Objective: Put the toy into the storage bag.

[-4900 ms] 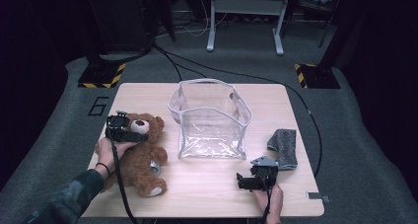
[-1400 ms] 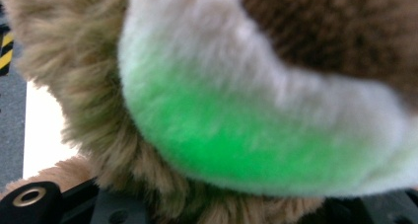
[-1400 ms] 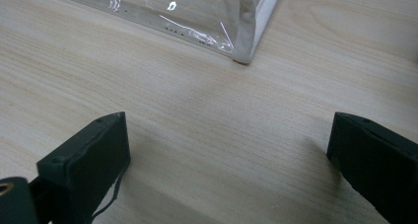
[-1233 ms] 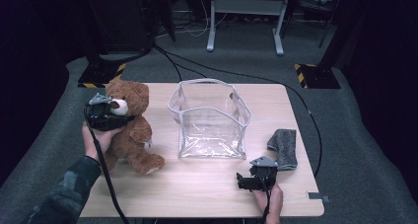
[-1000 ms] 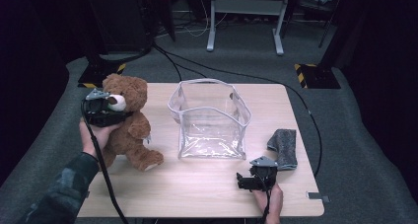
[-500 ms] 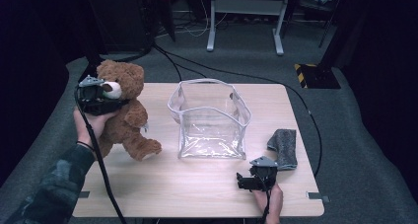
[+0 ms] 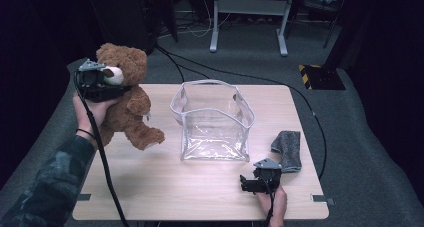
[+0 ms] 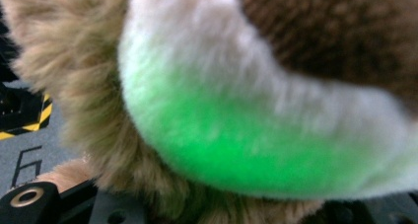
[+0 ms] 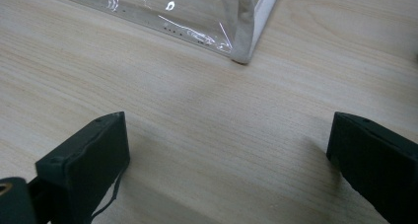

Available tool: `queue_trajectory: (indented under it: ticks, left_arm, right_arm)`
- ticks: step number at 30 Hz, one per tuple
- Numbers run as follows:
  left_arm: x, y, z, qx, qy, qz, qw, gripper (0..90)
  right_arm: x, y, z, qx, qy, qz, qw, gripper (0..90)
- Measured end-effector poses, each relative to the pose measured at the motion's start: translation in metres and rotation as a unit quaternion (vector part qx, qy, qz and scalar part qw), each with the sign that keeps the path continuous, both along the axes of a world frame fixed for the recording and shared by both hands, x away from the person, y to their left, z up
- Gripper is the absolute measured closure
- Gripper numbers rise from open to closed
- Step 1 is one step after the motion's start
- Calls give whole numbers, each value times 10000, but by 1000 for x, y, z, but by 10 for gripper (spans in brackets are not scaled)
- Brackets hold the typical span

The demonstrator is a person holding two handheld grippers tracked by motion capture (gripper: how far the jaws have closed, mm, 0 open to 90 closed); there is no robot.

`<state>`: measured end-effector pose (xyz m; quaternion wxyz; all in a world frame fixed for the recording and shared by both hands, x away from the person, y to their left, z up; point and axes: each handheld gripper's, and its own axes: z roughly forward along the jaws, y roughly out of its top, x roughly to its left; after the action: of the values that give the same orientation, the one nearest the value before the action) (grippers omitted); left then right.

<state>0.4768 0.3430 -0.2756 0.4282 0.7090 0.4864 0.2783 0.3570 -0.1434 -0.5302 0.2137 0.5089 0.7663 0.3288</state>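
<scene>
Bare table was found at six o'clock of the clear bag; passage at four o'clock was obstructed by a grey cloth.

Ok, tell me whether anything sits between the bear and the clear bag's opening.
Nothing visible does. The bear hangs in the left claw above the table's left side, and the bag stands open-topped to its right with bare wood between them. The grey cloth and the right claw lie beyond the bag.
</scene>
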Motion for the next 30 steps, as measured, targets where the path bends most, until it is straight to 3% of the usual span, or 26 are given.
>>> queue_trajectory:
  ticks: [30]
  left_arm:
    - [28, -40, 67, 99, -443, -77, 9989, 467]
  right_arm:
    - [0, 0, 0, -4, -9, -8, 10000, 18]
